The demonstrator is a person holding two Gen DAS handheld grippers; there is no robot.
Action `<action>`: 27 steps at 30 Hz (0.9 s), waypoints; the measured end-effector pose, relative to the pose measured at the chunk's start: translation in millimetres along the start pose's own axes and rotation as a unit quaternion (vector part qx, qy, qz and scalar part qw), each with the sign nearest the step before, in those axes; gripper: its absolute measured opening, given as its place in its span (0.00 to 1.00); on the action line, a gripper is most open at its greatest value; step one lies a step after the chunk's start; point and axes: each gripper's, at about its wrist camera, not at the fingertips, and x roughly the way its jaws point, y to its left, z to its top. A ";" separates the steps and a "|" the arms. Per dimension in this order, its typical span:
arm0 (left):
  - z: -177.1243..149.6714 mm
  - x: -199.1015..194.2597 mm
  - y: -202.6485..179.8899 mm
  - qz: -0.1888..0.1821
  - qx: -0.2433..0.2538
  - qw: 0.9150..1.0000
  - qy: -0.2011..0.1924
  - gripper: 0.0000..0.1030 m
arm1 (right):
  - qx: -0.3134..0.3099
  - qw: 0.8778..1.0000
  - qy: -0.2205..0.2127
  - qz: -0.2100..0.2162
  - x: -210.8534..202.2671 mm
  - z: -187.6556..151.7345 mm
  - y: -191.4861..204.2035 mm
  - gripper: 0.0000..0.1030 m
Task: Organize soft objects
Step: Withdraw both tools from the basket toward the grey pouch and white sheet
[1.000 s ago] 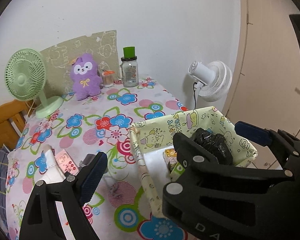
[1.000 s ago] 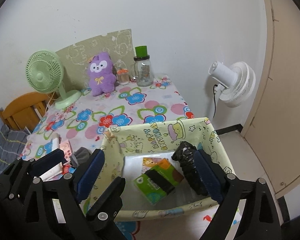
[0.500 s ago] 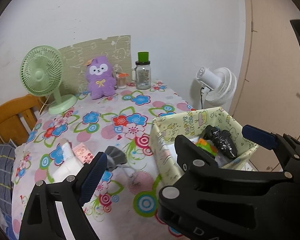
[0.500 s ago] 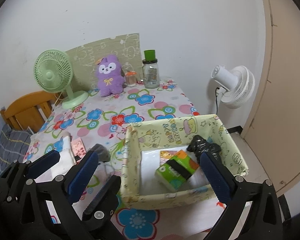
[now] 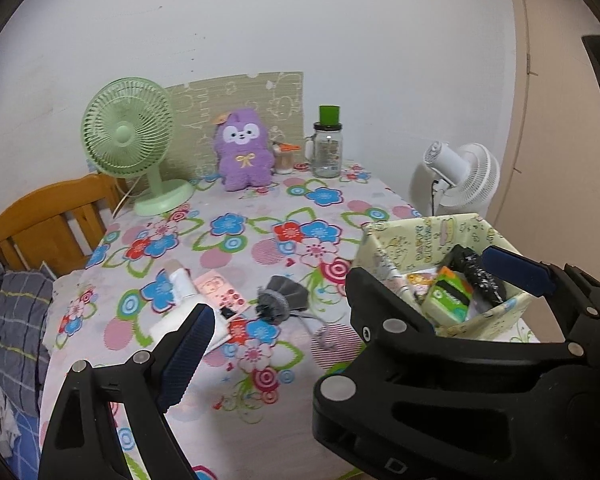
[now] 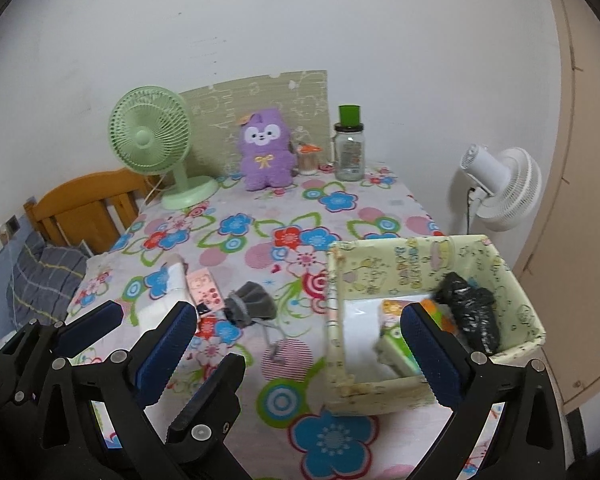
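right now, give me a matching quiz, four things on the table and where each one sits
Things:
1. purple plush
2. black bag
3. grey pouch
4. green fan

Places:
A. inside the yellow fabric bin
B. back left of the table
C. middle of the flowered cloth, left of the bin
D. against the back board, left of the glass jar

Pairs: 1-D, 2-A, 3-C, 4-B

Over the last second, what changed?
Both grippers backed away from the fabric bin, so more tablecloth shows. The right gripper opened a little wider; nothing was gripped or released. The left gripper kept its opening. Black bag, green pack, grey pouch and purple plush stayed put.
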 end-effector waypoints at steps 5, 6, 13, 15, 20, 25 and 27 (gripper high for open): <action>-3.4 2.5 16.3 0.012 -0.007 1.000 0.001 0.90 | -0.014 1.000 -0.003 0.002 7.2 0.2 17.5 1.00; -4.3 3.7 19.9 0.016 -0.007 1.000 0.002 0.90 | -0.018 1.000 -0.006 0.001 8.1 0.0 21.1 1.00; -10.5 13.3 41.0 0.023 -0.018 1.000 0.008 0.90 | -0.017 0.999 0.008 0.031 26.5 -4.2 40.3 1.00; -12.5 17.1 47.3 0.025 -0.023 0.999 0.013 0.90 | -0.020 0.999 0.014 0.033 32.3 -5.2 46.5 1.00; -16.5 26.4 58.1 0.029 -0.025 0.999 0.020 0.90 | -0.020 0.999 0.022 0.036 46.2 -9.3 57.0 1.00; -19.1 38.8 69.0 0.038 -0.030 0.998 0.029 0.90 | -0.017 0.999 0.028 0.026 61.6 -11.7 63.8 1.00; -19.8 45.1 74.2 0.037 -0.035 0.998 0.033 0.89 | -0.020 0.999 0.036 0.028 66.9 -12.0 66.3 1.00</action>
